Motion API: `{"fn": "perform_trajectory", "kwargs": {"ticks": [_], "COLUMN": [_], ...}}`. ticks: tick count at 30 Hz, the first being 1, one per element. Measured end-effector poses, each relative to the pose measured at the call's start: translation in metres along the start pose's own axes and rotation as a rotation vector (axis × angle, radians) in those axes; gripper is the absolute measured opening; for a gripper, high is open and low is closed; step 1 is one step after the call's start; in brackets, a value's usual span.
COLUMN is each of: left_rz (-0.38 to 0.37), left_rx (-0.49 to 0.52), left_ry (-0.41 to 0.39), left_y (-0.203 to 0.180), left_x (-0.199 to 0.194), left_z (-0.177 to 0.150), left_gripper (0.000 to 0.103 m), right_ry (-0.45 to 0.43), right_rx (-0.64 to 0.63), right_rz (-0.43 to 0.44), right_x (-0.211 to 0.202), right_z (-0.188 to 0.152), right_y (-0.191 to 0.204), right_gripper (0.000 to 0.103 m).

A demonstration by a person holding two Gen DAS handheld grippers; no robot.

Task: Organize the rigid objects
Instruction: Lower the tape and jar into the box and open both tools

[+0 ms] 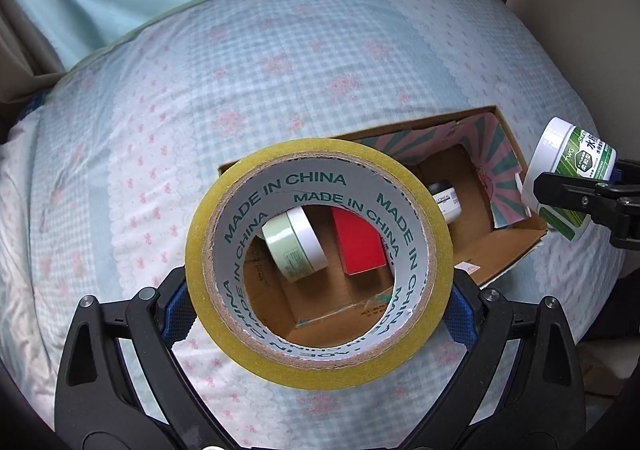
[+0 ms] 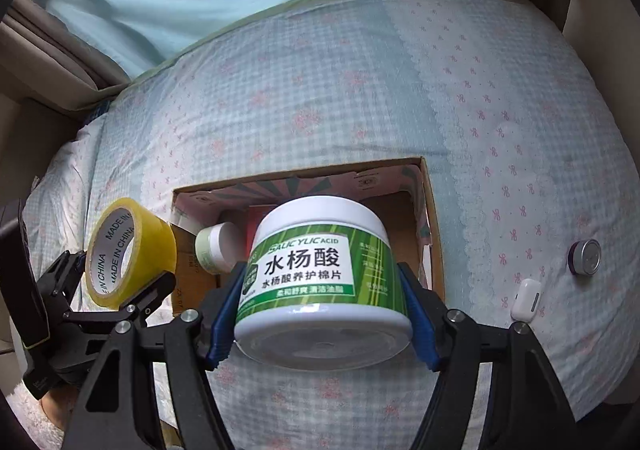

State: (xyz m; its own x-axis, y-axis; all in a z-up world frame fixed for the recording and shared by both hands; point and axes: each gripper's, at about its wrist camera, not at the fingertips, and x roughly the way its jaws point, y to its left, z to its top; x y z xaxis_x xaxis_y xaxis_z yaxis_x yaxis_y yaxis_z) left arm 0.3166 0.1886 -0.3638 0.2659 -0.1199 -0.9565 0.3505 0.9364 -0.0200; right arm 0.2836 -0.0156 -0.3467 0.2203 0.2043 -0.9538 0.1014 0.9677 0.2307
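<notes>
Left view, left gripper (image 1: 320,290): clamped on the tape (image 1: 320,262) by its outer rim, blue pads pressing both sides; the roll hangs over the near-left part of the box (image 1: 516,246).
Left view, done: three things lie in the box already, as far as I can see: a pale jar (image 1: 296,246) and a red pack (image 1: 360,250), seen through the roll's hole, and a small dark-lidded jar (image 1: 446,198) further right.
Left view, left to do: the tape is not yet set down; I judge this the lowering step.
Left view, room: bare cardboard floor shows below the pale jar and red pack, so the near-left corner looks open. The near wall sits close under the roll and could catch its lower edge.
Left view, right gripper (image 1: 576,186): at the right edge, closed on the tub (image 1: 568,178), just past the box's right wall.

Right view, right gripper (image 2: 324,314): pads clamped on both sides of the tub (image 2: 320,282), lid end toward the box (image 2: 434,234), base toward the camera.
Right view, room: the box's right half shows bare floor behind the tub; the pale jar (image 2: 218,246) fills the left part.
Right view, tape (image 2: 128,254): held in the left gripper (image 2: 120,290) just beside the box's left wall, close to the tub's path, so the two could crowd each other.
Right view, left to do: a white case (image 2: 526,298) and a round tin (image 2: 586,256) lie on the bedspread (image 2: 360,90), right of the box and well clear of it.
</notes>
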Motion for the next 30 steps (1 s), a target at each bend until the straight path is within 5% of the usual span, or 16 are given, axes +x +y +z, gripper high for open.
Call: {"fn": "perform_trajectory", "kwargs": {"ticks": [11,23,24,25,26,30], "left_rz": [-0.008,-0.011,-0.021,-0.004,0.019,0.030], "left_rx": [-0.001,0.058,0.056,0.064,0.072,0.050], "left_ry": [0.069,0.101,0.113,0.119,0.113,0.090], "left_y": [-0.008,-0.022,-0.022,-0.023,-0.023,-0.014], "left_x": [0.074,0.080,0.080,0.080,0.078,0.065], "left_z": [0.015,0.023,0.022,0.021,0.019,0.016], "left_gripper": [0.096,0.097,0.098,0.103,0.103,0.103], "right_ry": [0.038,0.064,0.041,0.018,0.011,-0.003], "right_rx": [-0.101,-0.129,-0.134,-0.141,-0.154,-0.211], "right_rz": [-0.074,-0.097,-0.097,-0.100,-0.103,-0.109], "right_x": [0.077,0.090,0.088,0.085,0.083,0.079], "right_z": [-0.019,-0.010,-0.009,-0.008,-0.009,-0.017], "right_y": [-0.010,-0.014,-0.013,-0.012,-0.011,-0.008], "right_gripper": [0.067,0.067,0.074,0.096,0.103,0.103]}}
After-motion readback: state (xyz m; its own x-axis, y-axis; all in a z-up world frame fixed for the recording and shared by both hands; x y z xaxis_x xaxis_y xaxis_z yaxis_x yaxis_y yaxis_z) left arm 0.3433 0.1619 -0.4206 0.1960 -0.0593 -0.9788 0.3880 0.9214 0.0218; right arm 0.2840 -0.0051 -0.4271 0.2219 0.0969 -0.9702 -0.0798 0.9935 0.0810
